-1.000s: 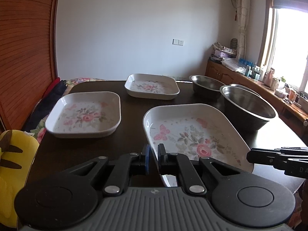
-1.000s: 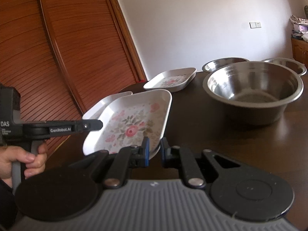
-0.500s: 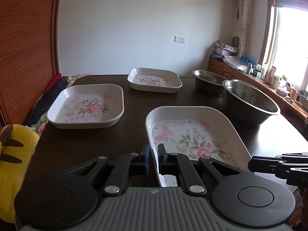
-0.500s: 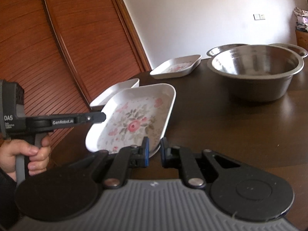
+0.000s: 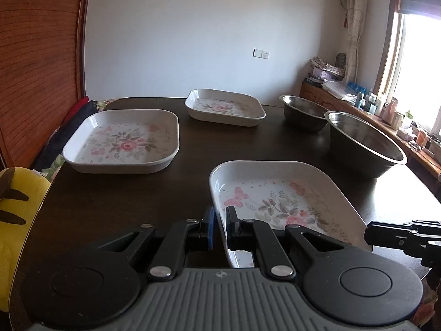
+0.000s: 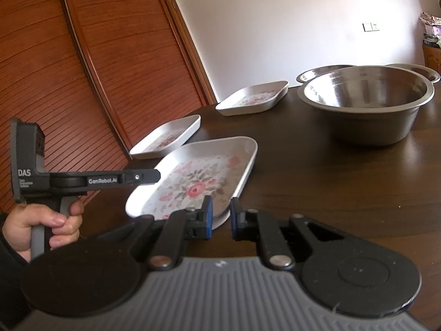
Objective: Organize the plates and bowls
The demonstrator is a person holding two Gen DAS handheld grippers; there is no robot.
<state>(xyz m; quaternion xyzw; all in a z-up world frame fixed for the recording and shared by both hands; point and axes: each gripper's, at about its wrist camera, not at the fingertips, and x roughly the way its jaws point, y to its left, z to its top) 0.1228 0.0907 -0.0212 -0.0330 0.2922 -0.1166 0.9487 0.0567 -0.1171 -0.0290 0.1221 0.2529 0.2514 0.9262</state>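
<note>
Plate [image 5: 281, 207] – rim pinched by left gripper [image 5: 219, 222], lifted off table [image 5: 137, 193].

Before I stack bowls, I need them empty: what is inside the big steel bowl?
Nothing shows inside the big steel bowl: bare shiny metal on its far wall and floor. Its near rim hides the nearest strip of the bottom.

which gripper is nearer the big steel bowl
Right. The right gripper sits at the near plate's right edge, on the same side as the big steel bowl. The left gripper pinches that plate's left rim, farther from the bowl.
</note>
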